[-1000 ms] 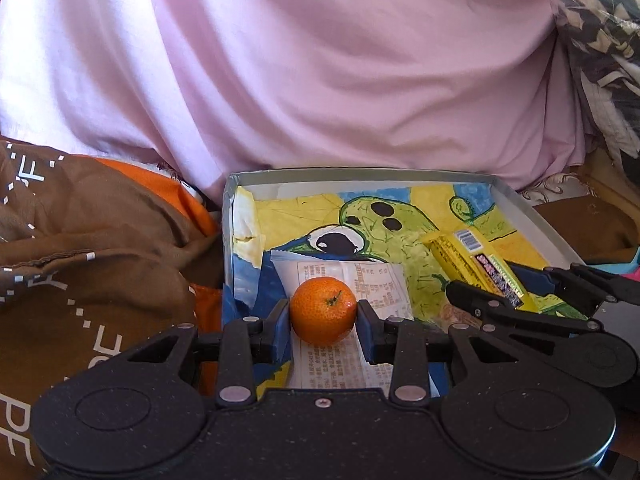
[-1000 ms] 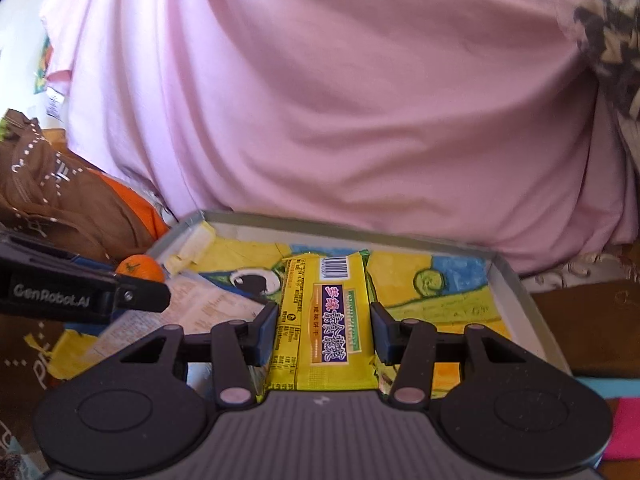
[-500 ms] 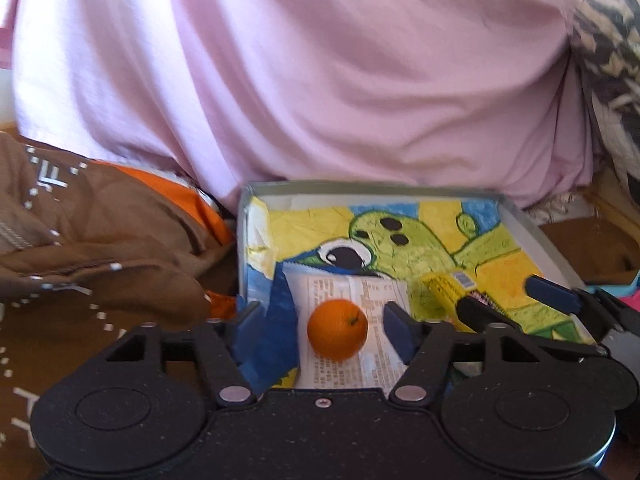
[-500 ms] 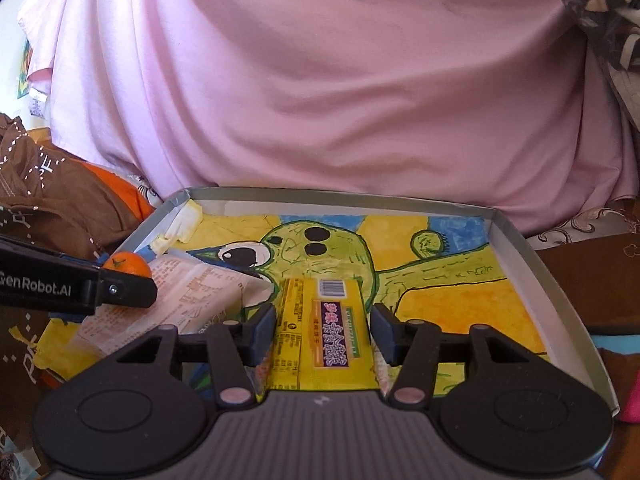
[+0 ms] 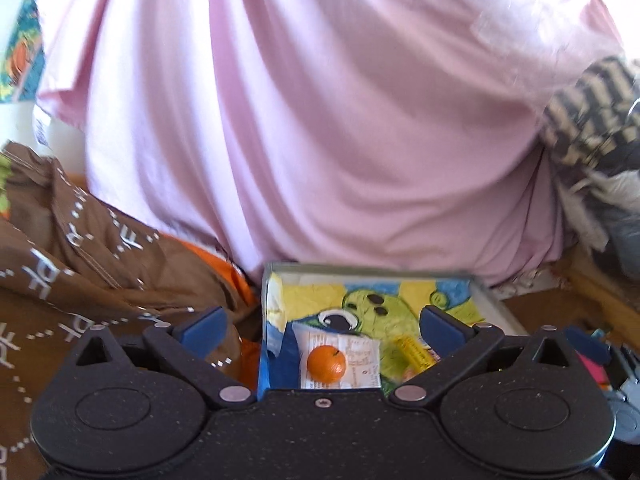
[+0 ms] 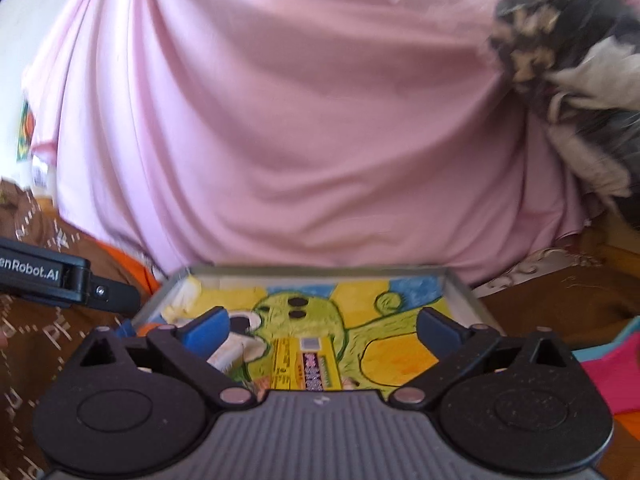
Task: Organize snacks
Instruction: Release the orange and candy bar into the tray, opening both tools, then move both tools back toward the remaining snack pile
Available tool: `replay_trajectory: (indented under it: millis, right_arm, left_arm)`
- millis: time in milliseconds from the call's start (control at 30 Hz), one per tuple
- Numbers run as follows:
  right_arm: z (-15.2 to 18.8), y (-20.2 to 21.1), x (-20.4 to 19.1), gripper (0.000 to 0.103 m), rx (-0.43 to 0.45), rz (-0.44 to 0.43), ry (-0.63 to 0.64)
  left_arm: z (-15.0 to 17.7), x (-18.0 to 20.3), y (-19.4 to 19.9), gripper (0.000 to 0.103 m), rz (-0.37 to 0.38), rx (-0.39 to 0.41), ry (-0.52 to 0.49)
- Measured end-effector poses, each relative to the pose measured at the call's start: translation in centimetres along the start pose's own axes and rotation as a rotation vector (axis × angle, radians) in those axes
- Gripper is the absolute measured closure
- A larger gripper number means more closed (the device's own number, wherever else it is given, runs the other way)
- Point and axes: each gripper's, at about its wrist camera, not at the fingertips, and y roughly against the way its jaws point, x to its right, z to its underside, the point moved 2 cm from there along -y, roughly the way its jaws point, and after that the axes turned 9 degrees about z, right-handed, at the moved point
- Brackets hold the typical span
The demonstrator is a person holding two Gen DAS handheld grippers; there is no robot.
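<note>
From the left wrist view, the left gripper [image 5: 322, 326] has its blue-padded fingers [image 5: 204, 326] spread wide, holding nothing. Beyond and below them lies a shallow grey tray [image 5: 490, 300] lined with a yellow, green and blue cartoon drawing. A small orange [image 5: 326, 363] sits near the tray's near left corner, resting on a white printed packet [image 5: 360, 360], apart from both fingers. Just right of the packet a yellow snack bar [image 5: 414, 354] lies on the drawing, its near end hidden behind the right finger's linkage. A brown printed cloth [image 5: 80, 272] is bunched against the tray's left edge, with orange fabric [image 5: 224, 276] showing under it. A large pink sheet [image 5: 320, 120] rises behind the tray's far edge and fills most of the view, and a dark patterned fabric [image 5: 592, 120] hangs at the right.

From the right wrist view, the right gripper [image 6: 322, 326] is likewise spread wide and empty above the tray [image 6: 466, 296]. The yellow snack bar [image 6: 306, 364] lies flat near the middle of the tray's near edge, between the fingers but touching neither; its near end is cut off by the gripper body. The white packet [image 6: 230, 354] is mostly hidden behind the left finger, and what may be the orange is only a blurred sliver there. The left gripper's black body [image 6: 52, 280] reaches in from the left above the brown cloth [image 6: 36, 328]. The pink sheet [image 6: 300, 120] stands behind the far edge; pink fabric [image 6: 608, 368] lies right of the tray.
</note>
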Motion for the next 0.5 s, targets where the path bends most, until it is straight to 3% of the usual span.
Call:
replay_trajectory:
  millis: [333,500]
  right_arm:
    - [-0.7,6.9,1.1,0.000,0.106,-0.026,-0.061]
    - [-1.0,10.4,1.9,0.000,0.151,-0.027,-0.070]
  left_arm:
    - [1.4,2.9,7.3,0.001,-0.033,0.093,-0.047]
    - [2.6,3.8,9.6,0.001,-0.029,0.094,-0.051]
